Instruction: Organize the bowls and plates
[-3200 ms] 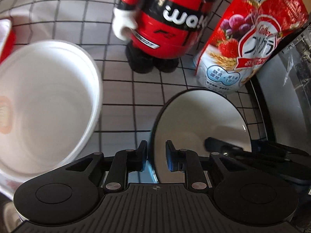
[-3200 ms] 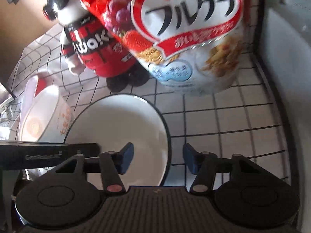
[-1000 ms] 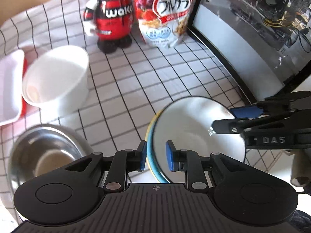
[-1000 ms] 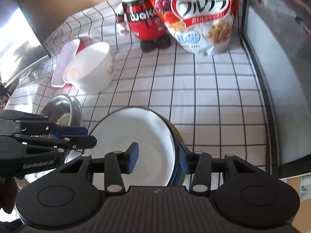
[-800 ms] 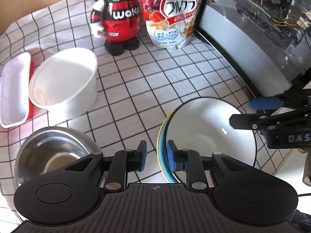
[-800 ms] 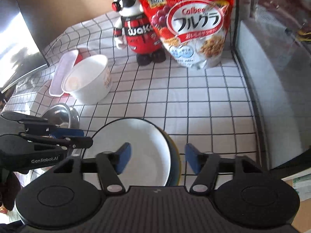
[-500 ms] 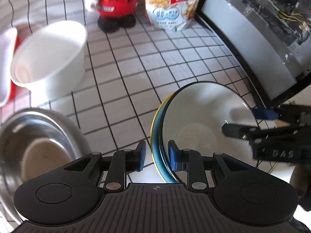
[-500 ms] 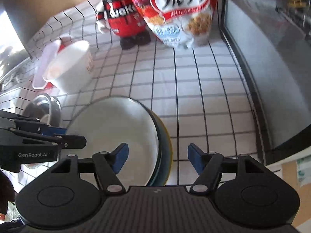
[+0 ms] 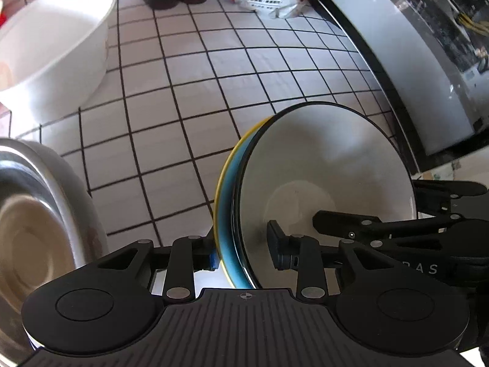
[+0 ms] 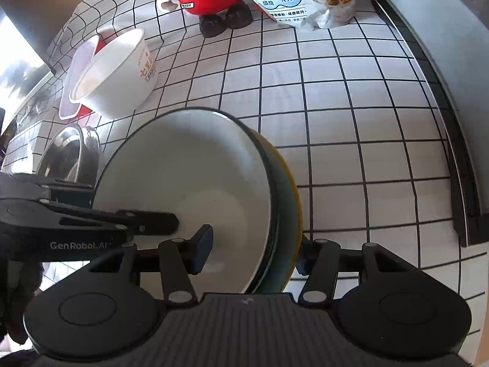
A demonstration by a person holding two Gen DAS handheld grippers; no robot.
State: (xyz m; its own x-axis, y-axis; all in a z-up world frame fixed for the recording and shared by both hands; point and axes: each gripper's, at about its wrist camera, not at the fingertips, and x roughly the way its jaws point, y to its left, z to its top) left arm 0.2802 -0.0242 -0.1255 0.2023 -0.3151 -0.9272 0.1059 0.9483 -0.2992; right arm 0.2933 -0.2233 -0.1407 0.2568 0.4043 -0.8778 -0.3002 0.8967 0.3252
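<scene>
Lowered: two stacked plates, two grippers.

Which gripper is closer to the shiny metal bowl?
Left. The left gripper straddles the stacked plates' rim beside the metal bowl; the right gripper straddles the rim opposite.

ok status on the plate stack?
Left gripper and right gripper each straddle the stack rim, grip unclear. White plate atop blue plate. Steel bowl close left.
</scene>
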